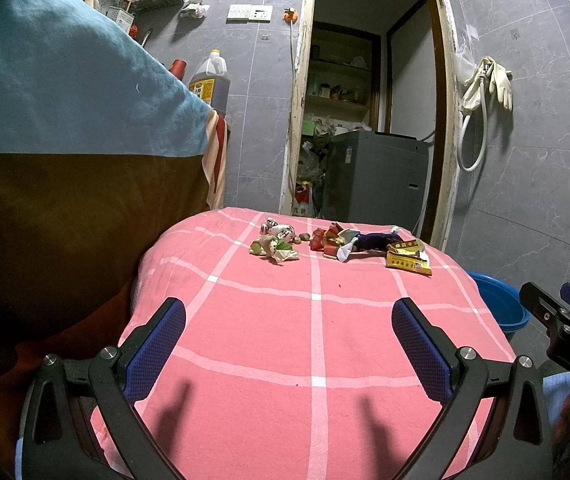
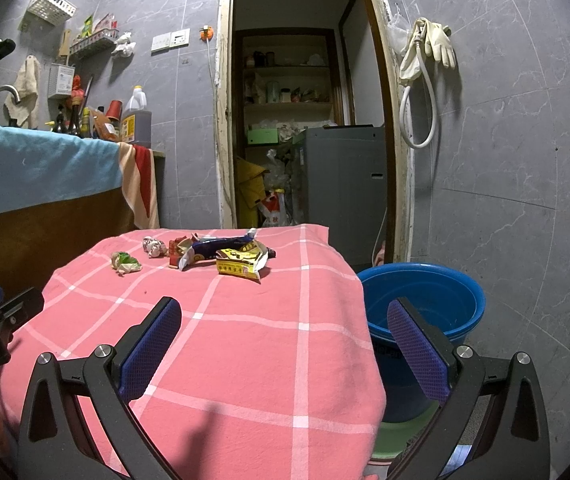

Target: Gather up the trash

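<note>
Wrappers lie in a loose row at the far end of a table under a pink checked cloth [image 1: 317, 340] [image 2: 245, 320]. A yellow packet [image 1: 409, 262] [image 2: 241, 264] sits rightmost, a dark blue wrapper [image 1: 369, 242] [image 2: 221, 246] beside it, red scraps [image 1: 321, 240] [image 2: 175, 250], a crumpled green-and-white paper [image 1: 277, 250] [image 2: 125, 262] at left, and white patterned wads [image 1: 279, 230] [image 2: 155, 247] behind. My left gripper [image 1: 289, 340] is open over the near cloth, holding nothing. My right gripper [image 2: 285, 340] is open above the table's right edge, also holding nothing.
A blue bucket [image 2: 425, 296] [image 1: 501, 304] stands on the floor right of the table. A counter draped in blue and brown cloth [image 1: 65, 120] [image 2: 37, 168] rises at left. Behind the table an open doorway shows a grey appliance [image 1: 377, 176] [image 2: 341, 184] and shelves.
</note>
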`<state>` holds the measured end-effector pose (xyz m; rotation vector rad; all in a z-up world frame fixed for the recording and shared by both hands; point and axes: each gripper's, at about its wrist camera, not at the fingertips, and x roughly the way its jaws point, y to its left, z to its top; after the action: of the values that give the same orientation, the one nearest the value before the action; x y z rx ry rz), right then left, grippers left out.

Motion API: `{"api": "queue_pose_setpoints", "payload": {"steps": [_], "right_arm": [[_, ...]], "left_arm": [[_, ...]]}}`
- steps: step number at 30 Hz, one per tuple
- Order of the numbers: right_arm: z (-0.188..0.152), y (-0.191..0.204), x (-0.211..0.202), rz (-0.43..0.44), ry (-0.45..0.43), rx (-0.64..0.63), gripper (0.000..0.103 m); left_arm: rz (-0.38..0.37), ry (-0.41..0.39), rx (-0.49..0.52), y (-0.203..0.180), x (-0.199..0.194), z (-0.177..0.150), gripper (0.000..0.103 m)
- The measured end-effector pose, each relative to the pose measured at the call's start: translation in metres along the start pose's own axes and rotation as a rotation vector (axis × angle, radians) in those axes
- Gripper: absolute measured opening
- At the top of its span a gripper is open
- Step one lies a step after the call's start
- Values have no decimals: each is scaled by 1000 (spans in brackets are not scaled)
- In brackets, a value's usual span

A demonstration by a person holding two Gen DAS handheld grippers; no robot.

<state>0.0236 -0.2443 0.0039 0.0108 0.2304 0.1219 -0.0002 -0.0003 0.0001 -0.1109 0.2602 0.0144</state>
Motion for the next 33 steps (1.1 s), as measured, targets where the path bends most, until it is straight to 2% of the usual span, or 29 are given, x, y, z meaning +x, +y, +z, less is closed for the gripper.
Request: {"api": "queue_pose_setpoints", "payload": {"steps": [12, 22, 27, 33], "right_arm": [[5, -1, 0, 15, -17, 13, 103], [39, 1, 26, 46, -100, 20, 103], [60, 6, 46, 77, -145, -7, 103], [75, 13, 72, 109, -179, -45, 103]], "left_arm": [[29, -37, -25, 1, 5, -1, 101], [29, -101, -5, 4, 26, 35, 101], [13, -136, -25, 10, 42, 54, 101], [28, -160, -19, 17, 60, 72, 101]]}}
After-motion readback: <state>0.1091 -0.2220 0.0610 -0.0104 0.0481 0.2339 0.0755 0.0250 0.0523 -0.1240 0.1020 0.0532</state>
